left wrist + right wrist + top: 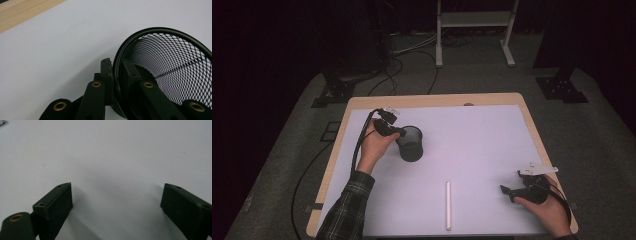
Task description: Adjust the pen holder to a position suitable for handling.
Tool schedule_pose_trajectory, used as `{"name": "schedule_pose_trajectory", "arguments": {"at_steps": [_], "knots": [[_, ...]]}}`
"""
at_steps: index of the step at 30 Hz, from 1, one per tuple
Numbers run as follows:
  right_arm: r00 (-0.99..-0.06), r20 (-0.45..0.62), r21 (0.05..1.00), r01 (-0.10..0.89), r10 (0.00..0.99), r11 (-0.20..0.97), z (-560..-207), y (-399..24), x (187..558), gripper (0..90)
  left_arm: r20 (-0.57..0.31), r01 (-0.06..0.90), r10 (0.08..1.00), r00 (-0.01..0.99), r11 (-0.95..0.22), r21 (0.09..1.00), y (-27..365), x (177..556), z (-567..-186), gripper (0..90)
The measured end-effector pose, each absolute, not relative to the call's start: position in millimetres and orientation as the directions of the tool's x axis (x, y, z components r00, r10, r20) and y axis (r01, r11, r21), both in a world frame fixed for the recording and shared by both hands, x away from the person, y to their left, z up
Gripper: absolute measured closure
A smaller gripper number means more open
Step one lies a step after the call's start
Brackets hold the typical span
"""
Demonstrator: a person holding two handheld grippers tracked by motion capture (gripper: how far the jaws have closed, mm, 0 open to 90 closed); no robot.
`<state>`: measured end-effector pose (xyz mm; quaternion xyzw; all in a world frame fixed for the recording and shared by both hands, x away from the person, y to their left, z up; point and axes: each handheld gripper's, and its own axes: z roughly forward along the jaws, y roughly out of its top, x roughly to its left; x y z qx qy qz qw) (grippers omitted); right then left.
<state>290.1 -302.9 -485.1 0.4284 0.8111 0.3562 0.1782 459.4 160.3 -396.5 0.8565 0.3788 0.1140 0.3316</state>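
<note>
My left gripper (398, 134) is clamped on the rim of the black mesh cup (411, 144), one jaw outside the wall and one inside, pinching the wire edge between them. The cup stands upright on the white mat of the bench (492, 145), at about ten o'clock from the mat's middle, with my left hand (374, 145) at its nine o'clock side.

I judge the cup light and fairly stiff: thin wire mesh with a solid rolled rim. The rim is the sensible place to hold it, since the mesh wall could flex or dent under a hard squeeze and a round painted body would slip between flat pads. Held at one point on the rim, it will likely want to swing or tilt when lifted, so I would keep it slow and level.

My right gripper (511, 192) rests at about four o'clock on the bench, jaws wide apart with nothing between them. A white stick (448, 205) lies at six o'clock, well apart from both grippers.

The high view gives the layout: cup, stick and both hands in relation. The left gripper view shows what that one cannot, the mesh cup (170, 65) close up with its rim caught between my left gripper (117, 65) jaws, and no contents visible inside. The right gripper view shows my right gripper (116, 197) over bare white mat.
</note>
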Motion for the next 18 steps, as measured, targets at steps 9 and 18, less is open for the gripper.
{"name": "schedule_pose_trajectory", "arguments": {"at_steps": [9, 18], "knots": [[-0.569, 0.016, 0.731, 0.568, 0.822, 0.379, -485, -303, 290, 9.5, -0.070, 0.567, 0.709, 0.702, -0.495, 0.658, 158, 456, -392, 81.8], [-0.569, 0.016, 0.730, 0.568, 0.822, 0.380, -485, -303, 290, 9.5, -0.051, 0.547, 0.684, 0.727, -0.533, 0.645, 154, 447, -386, 81.9]]}}
